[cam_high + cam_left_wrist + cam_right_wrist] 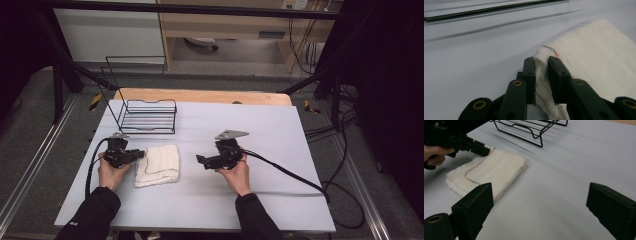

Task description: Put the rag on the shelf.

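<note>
Between the left tool's (541,62) jaws a corner of the folded towel (157,165) is pinched but unlifted, while the right tool (539,202), wide and empty, sits apart from it.

left gripper (141,154) pinches the folded white cloth's (159,166) left edge; right gripper (200,161) hovers beside it, near wire rack (150,116).

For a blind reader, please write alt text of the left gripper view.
Two black jaws of the left gripper pinch a corner of a folded white cloth on a pale table. A black wire rack edge crosses the top.
</note>
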### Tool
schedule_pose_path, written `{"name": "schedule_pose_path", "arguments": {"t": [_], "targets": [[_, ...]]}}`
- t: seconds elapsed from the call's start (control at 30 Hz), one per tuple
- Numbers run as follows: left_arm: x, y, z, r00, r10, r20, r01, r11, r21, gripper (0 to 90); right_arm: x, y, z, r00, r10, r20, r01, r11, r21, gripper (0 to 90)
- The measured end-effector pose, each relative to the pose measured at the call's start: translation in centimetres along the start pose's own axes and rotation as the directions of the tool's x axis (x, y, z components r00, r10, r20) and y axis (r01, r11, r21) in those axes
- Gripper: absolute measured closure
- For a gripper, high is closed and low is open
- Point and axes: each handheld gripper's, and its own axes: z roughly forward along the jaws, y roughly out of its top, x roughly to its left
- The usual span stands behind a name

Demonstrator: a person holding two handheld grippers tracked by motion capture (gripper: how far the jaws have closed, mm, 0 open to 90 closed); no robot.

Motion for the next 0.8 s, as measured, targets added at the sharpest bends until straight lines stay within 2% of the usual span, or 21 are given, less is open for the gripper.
{"name": "schedule_pose_path", "arguments": {"t": [0.03, 0.1, 0.13, 0.17, 0.2, 0.3, 0.33, 0.37, 0.47, 0.63, 0.67, 0.73, 0.8], "targets": [[0.0, 0.0, 0.0, 1.0, 0.002, 0.001, -0.002, 1.0, 0.0, 75.2, 0.6, 0.8, 1.6, 0.9999, 0.012, -0.01, -0.012, 1.0, 0.006, 9.3], [0.0, 0.0, 0.0, 1.0, 0.004, 0.002, -0.004, 1.0, -0.002, 75.3, 0.7, 1.1, 2.1, 0.9998, 0.016, -0.014, -0.016, 1.0, 0.007, 9.9], [0.0, 0.0, 0.0, 1.0, 0.005, 0.003, -0.005, 1.0, -0.002, 75.2, 0.9, 1.3, 2.8, 0.9997, 0.016, -0.018, -0.016, 1.0, 0.009, 10.6], [0.1, -0.1, 0.0, 1.0, 0.006, 0.004, -0.006, 1.0, -0.004, 75.2, 1.3, 1.8, 4.2, 0.9997, 0.015, -0.02, -0.014, 1.0, 0.027, 11.3], [0.1, -0.1, 0.0, 1.0, 0.007, 0.005, -0.007, 1.0, -0.005, 75.2, 1.3, 1.8, 4.2, 0.9997, 0.015, -0.02, -0.014, 1.0, 0.027, 11.3], [0.1, -0.1, 0.0, 0.9999, 0.01, 0.008, -0.01, 0.9999, -0.007, 75.0, 1.6, 2.3, 6.0, 0.9999, 0.006, -0.014, -0.005, 0.999, 0.053, 13.7], [0.1, -0.1, 0.0, 0.9999, 0.011, 0.009, -0.011, 0.9999, -0.007, 75.0, 1.8, 2.5, 7.0, 0.9998, 0.003, -0.018, -0.002, 0.998, 0.061, 17.2], [0.1, -0.1, 0.0, 0.9999, 0.013, 0.008, -0.013, 0.9999, -0.008, 75.0, 1.8, 2.5, 7.0, 0.9998, 0.003, -0.018, -0.002, 0.998, 0.061, 17.2], [0.1, -0.1, 0.0, 0.9996, 0.027, 0.005, -0.027, 0.9996, -0.008, 74.9, 2.0, 2.9, 8.6, 0.9996, -0.016, -0.025, 0.018, 0.996, 0.085, 24.2], [0.1, -0.1, 0.0, 0.9996, 0.028, 0.01, -0.028, 0.9996, -0.011, 74.7, 1.7, 3.2, 10.5, 0.9995, -0.015, -0.028, 0.018, 0.993, 0.114, 34.8], [0.2, -0.1, 0.0, 0.9996, 0.027, 0.011, -0.027, 0.9996, -0.011, 74.7, 1.7, 3.2, 11.1, 0.9993, -0.025, -0.028, 0.028, 0.992, 0.126, 39.9], [0.2, -0.1, 0.0, 0.9996, 0.027, 0.013, -0.027, 0.9996, -0.011, 74.7, 1.7, 3.2, 11.3, 0.999, -0.027, -0.036, 0.031, 0.992, 0.124, 43.4], [0.2, -0.1, 0.0, 0.9995, 0.028, 0.011, -0.028, 0.9995, -0.011, 74.6, 1.6, 3.2, 11.9, 0.9989, 0.004, -0.048, 0.003, 0.991, 0.133, 50.5]]}}
